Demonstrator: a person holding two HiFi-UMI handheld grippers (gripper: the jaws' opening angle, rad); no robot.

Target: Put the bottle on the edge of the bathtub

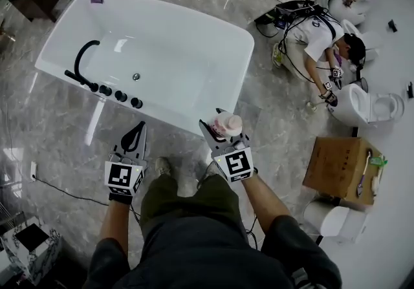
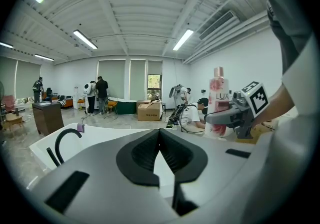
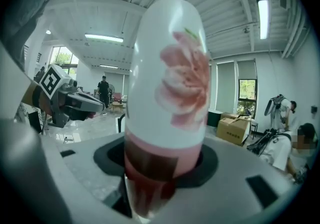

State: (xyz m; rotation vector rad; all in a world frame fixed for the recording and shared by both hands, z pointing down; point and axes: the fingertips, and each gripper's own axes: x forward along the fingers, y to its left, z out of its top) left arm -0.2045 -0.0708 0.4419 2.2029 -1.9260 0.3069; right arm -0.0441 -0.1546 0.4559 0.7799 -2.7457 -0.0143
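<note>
Just short of the bathtub [image 1: 169,6] front rim, over the floor: left gripper [image 1: 136,131] jaws pressed together, nothing btwn. Right of it, right gripper [image 1: 223,131] pinches the bottle [image 1: 228,124] upright, white w/ pink flower, label "LUX", clear of the tub.

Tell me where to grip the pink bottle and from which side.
Grip the bottle on its straight lower body, coming from the side, as the right gripper holds it. It stands upright, tall and round, narrowing toward the cap; a side hold probably lets it be set down flat.
</note>
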